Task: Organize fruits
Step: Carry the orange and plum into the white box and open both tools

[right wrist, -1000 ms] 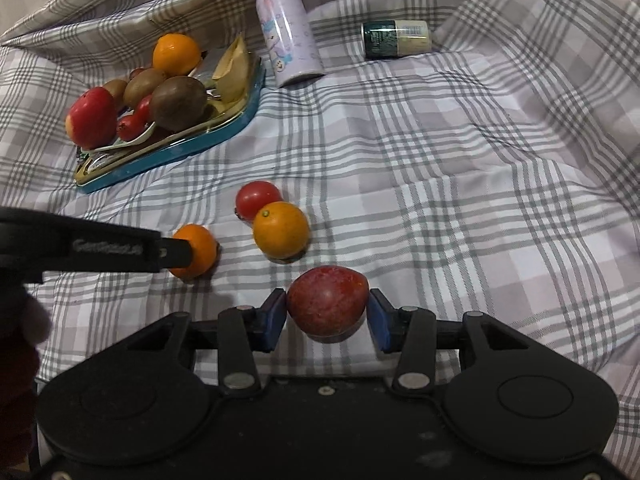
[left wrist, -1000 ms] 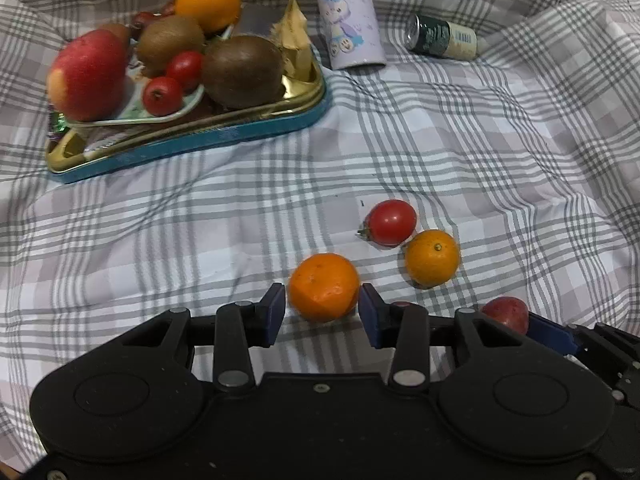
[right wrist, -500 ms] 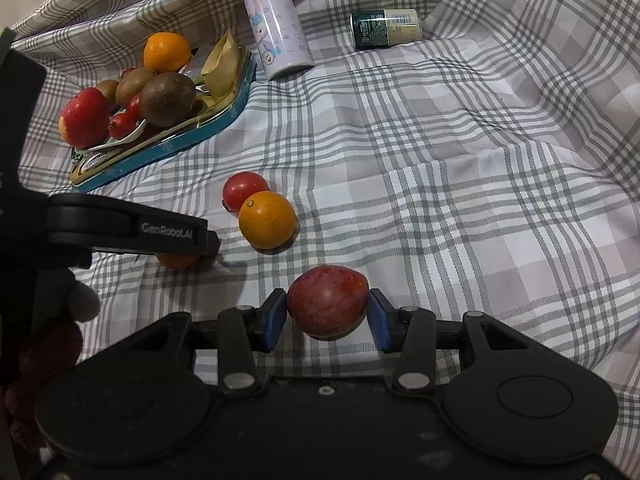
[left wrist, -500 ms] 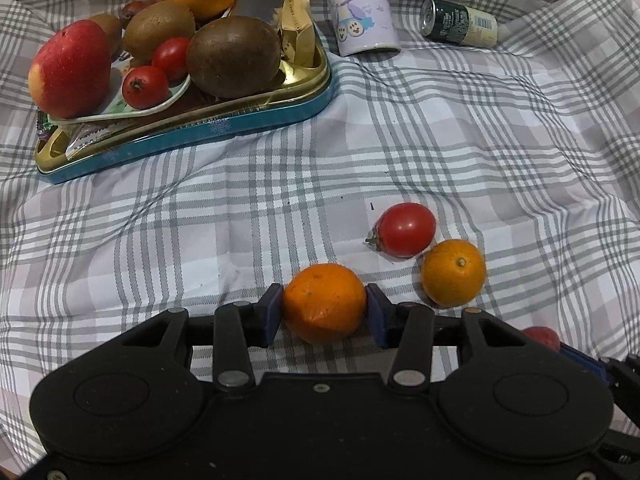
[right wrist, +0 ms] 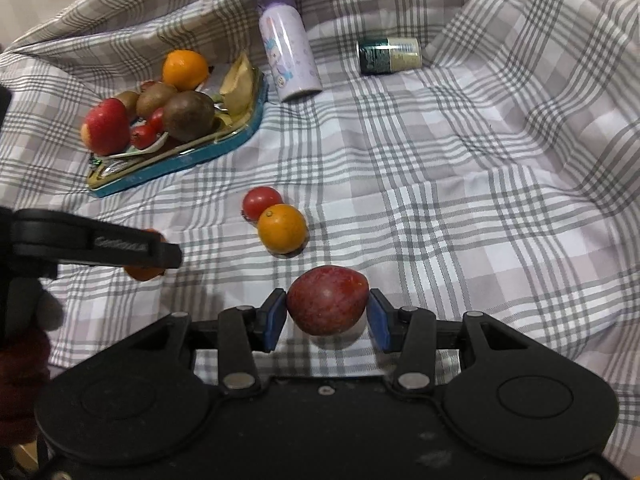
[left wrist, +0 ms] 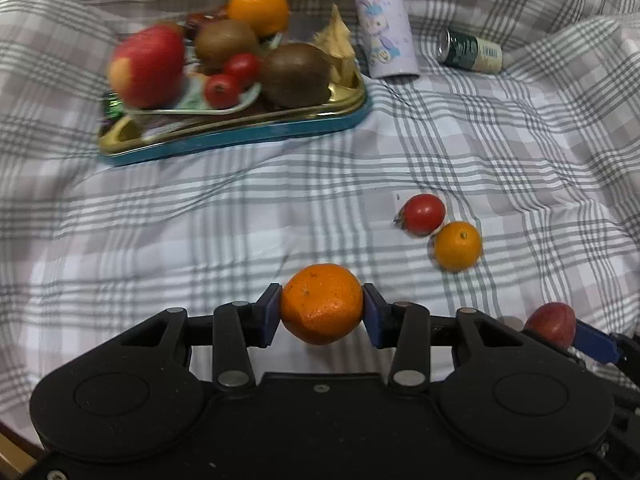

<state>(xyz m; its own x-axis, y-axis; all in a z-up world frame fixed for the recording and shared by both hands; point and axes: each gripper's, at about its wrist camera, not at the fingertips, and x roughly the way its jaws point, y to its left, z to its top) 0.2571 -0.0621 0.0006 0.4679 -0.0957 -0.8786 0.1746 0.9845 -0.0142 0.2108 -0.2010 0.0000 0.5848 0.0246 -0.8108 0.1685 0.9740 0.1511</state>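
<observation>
Mandarin [left wrist: 322,303]: I see it pinched between the blue pads of my left gripper [left wrist: 322,310], lifted clear of the checked cloth [left wrist: 240,216], on the near side of the tray and well apart from it.
Left gripper: its jaws have just been closing, with the mandarin between them; both pads now press on its sides.
Plum [right wrist: 327,300]: it sits between the pads of my right gripper [right wrist: 327,318], nearer to me than the tray and to its right.
Right gripper: I read it as clamped on the plum, both pads against its sides; a shadow lies on the cloth under the fruit.
Loose orange [right wrist: 281,228]: it rests on the cloth between the tray and the plum, touching a small tomato [right wrist: 262,202] on its tray side.
Tray [right wrist: 224,148]: a gold tin with a blue wall, at the far left of the cloth.
On the tray: I make out a red apple [left wrist: 148,66] at its left end, two kiwis [left wrist: 294,74], a big orange [left wrist: 258,8] at the back, two small tomatoes [left wrist: 222,90] on a little plate, and a crumpled wrapper [left wrist: 338,46] at the right end.
Bottle [right wrist: 288,62]: pale purple with a cartoon print, just beside the tray's right end.
Can [right wrist: 390,55]: it lies on its side, to the right of the tray beyond the bottle.
Person: a dark red sleeve [right wrist: 18,364] shows at the left edge of the right wrist view, behind the left gripper.
</observation>
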